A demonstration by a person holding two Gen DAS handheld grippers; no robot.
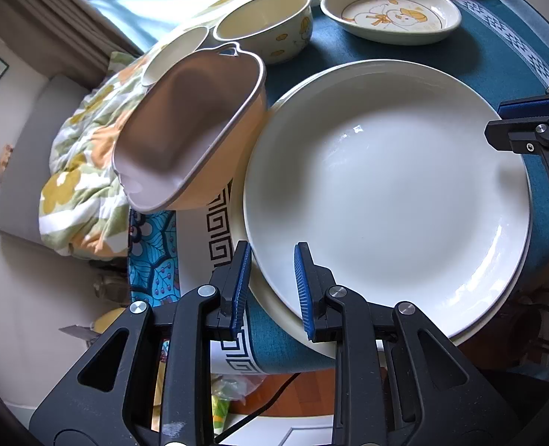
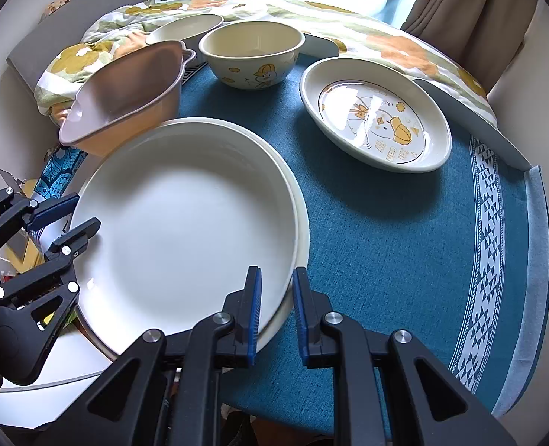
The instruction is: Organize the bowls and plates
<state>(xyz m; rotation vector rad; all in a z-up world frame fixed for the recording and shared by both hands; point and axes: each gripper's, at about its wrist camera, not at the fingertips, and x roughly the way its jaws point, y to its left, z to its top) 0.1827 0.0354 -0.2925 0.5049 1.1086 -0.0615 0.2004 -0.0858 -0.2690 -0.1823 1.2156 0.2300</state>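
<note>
Two large white plates [image 1: 386, 186] lie stacked on the blue tablecloth, also seen in the right wrist view [image 2: 185, 215]. My left gripper [image 1: 272, 286] straddles the stack's near rim, jaws open around it. My right gripper [image 2: 277, 312] straddles the opposite rim, jaws a little apart, not clearly pinching. A peach bowl with a pink inside [image 1: 189, 130] leans tilted beside the stack [image 2: 125, 93]. A cream duck-pattern bowl [image 1: 267, 29] [image 2: 252, 52] and a duck-pattern oval dish [image 1: 389, 11] [image 2: 374, 111] stand farther back.
Another cream dish [image 2: 185, 28] sits behind the peach bowl. A floral quilt [image 2: 348, 37] lies along the table's far side. The tablecloth's patterned border [image 2: 490, 223] runs near the right edge. A floor and clutter show below the table's edge [image 1: 237, 390].
</note>
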